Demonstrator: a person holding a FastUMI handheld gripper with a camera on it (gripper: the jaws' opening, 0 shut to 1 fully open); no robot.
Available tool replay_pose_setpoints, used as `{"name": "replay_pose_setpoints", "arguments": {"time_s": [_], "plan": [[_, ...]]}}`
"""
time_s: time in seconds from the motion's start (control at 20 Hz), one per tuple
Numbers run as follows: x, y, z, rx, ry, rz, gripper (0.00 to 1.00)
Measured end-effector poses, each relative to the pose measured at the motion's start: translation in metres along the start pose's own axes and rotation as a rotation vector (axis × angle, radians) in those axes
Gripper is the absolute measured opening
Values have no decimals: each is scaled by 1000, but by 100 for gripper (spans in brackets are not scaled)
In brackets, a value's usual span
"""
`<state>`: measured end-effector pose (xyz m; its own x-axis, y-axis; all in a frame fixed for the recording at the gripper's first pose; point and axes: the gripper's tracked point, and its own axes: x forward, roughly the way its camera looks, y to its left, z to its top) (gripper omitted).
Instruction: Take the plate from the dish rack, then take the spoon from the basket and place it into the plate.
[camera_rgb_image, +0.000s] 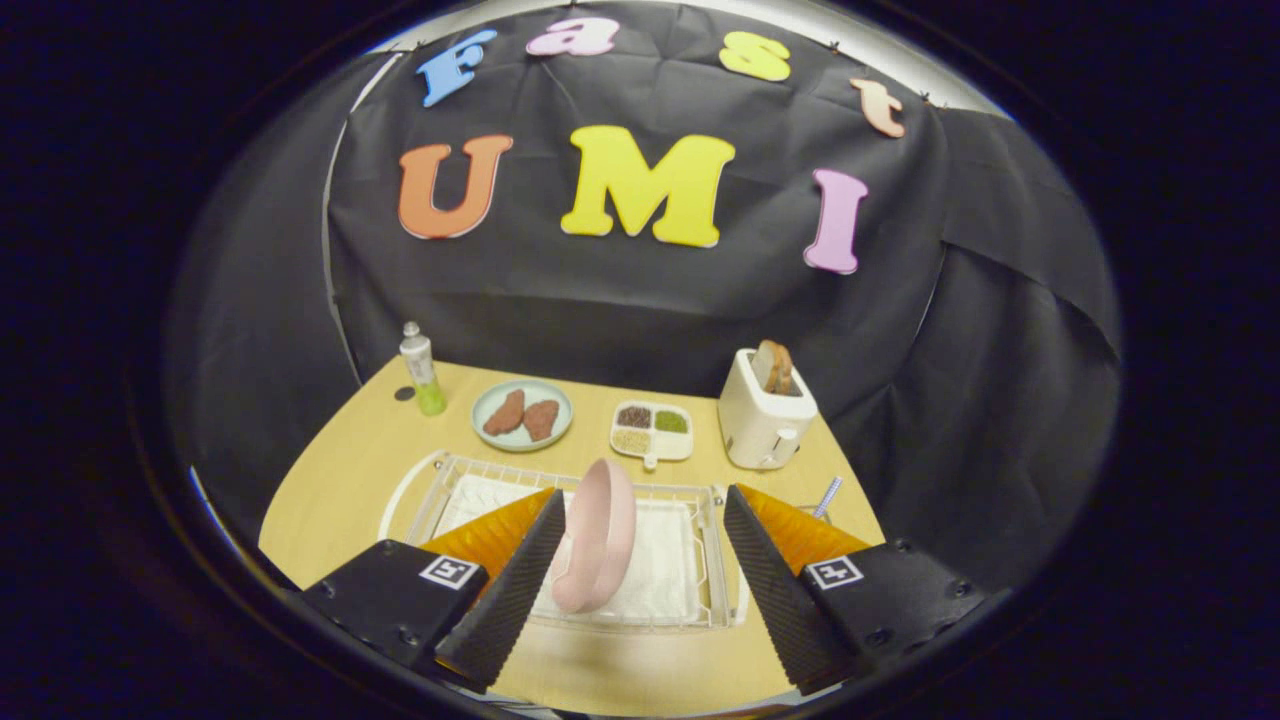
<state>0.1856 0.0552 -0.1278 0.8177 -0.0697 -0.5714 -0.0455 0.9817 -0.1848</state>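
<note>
A pink plate (600, 535) stands on edge in the white wire dish rack (705, 530) on the wooden table. My gripper (645, 505) is open above the near side of the rack. The plate stands between the two fingers, nearer the left one, and neither finger touches it. Beyond the right finger a spoon handle (830, 495) sticks up from something hidden behind that finger.
Past the rack, several things stand along the back of the table (340, 490): a white toaster (765, 415) with a slice of bread, a divided dish (652, 430) of grains, a pale blue plate (522, 415) with two brown pieces, and a small bottle (420, 370).
</note>
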Motion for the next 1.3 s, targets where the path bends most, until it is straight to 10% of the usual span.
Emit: {"name": "replay_pose_setpoints", "arguments": {"time_s": [0.45,0.75,1.3], "plan": [[94,10,-21,-81,405,27,98],[114,3,-54,-201,736,34,75],[128,12,-56,29,632,32,34]]}}
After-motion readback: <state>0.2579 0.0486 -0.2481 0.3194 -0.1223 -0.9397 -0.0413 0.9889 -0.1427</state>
